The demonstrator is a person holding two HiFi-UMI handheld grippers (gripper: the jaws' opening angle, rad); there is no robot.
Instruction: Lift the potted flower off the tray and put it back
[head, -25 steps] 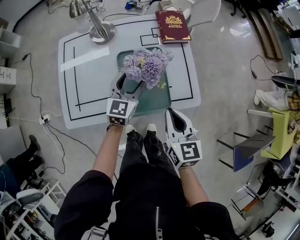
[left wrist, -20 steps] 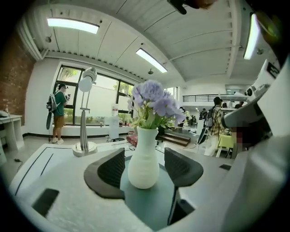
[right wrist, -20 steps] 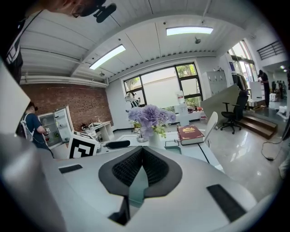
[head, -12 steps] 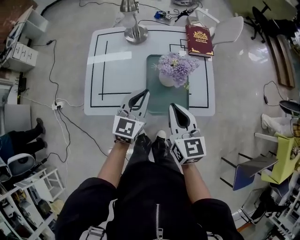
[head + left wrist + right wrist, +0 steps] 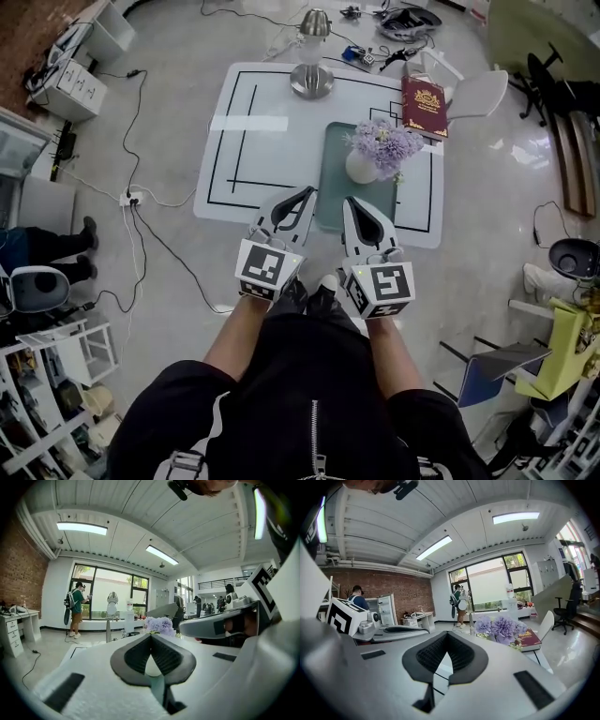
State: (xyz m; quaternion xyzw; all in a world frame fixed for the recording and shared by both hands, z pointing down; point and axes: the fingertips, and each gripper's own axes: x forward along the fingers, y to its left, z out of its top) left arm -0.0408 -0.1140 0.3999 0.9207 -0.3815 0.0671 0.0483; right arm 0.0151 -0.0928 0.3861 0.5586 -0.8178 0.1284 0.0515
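The potted flower (image 5: 379, 150), purple blooms in a white pot, stands upright on the green tray (image 5: 336, 155) on the white table (image 5: 253, 178). Both grippers hang in front of the table's near edge, apart from the pot. My left gripper (image 5: 306, 193) is shut with nothing in it, its tips over the table's near rim beside the tray. My right gripper (image 5: 353, 202) is also shut and empty, just short of the tray's near end. The left gripper view has the flower (image 5: 159, 624) beyond the shut left gripper (image 5: 151, 636). The right gripper view has the flower (image 5: 499, 626) to the right of the shut right gripper (image 5: 447, 634).
A dark red book (image 5: 425, 106) lies at the table's far right corner, and a metal lamp (image 5: 312, 56) stands at its far edge. A white chair (image 5: 473, 94) is beyond the book. Cables (image 5: 159, 234) trail on the floor at left. A person (image 5: 75, 609) stands by the windows.
A second ago my left gripper stood open around the pot on the tray. It has since shut empty, and both grippers have drawn back and up from the table.
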